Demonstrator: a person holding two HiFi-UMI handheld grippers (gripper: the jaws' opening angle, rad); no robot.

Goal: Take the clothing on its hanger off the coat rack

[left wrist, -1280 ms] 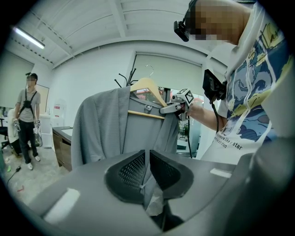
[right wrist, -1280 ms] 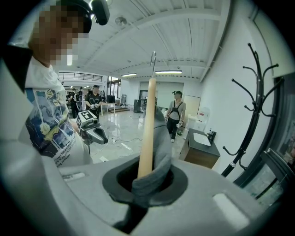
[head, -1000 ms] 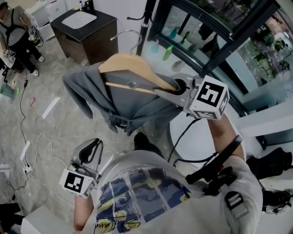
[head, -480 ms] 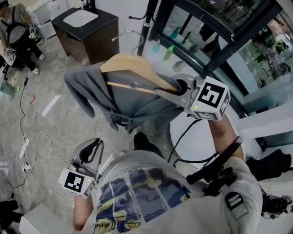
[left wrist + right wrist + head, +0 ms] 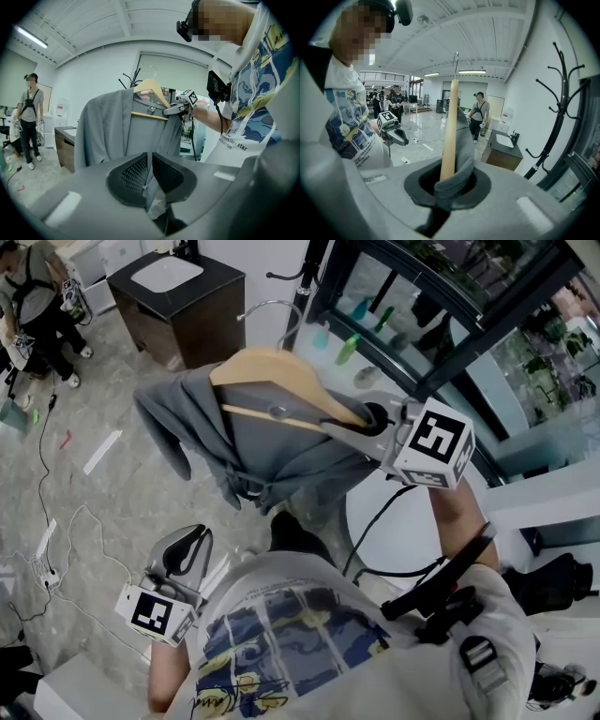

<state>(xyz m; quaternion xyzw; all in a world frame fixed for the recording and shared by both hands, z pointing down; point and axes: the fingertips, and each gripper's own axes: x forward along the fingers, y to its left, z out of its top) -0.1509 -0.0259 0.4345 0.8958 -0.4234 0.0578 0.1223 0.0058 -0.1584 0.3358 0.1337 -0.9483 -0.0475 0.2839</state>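
A grey garment (image 5: 246,442) hangs on a wooden hanger (image 5: 272,371), held in the air beside the black coat rack (image 5: 307,273). My right gripper (image 5: 364,421) is shut on the hanger's right end and the fabric over it. In the right gripper view the hanger arm (image 5: 451,126) and grey cloth (image 5: 457,180) sit between the jaws, the metal hook (image 5: 455,61) is free, and the coat rack (image 5: 555,112) stands apart at the right. My left gripper (image 5: 186,549) is low at the left, shut and empty. In its view the garment (image 5: 108,131) hangs ahead.
A dark cabinet with a white basin (image 5: 183,296) stands behind the garment. A person (image 5: 33,306) is at the far left, and cables (image 5: 47,531) trail over the floor. A glass wall with bottles (image 5: 347,345) lies right of the rack. A white round table (image 5: 398,521) is below my right arm.
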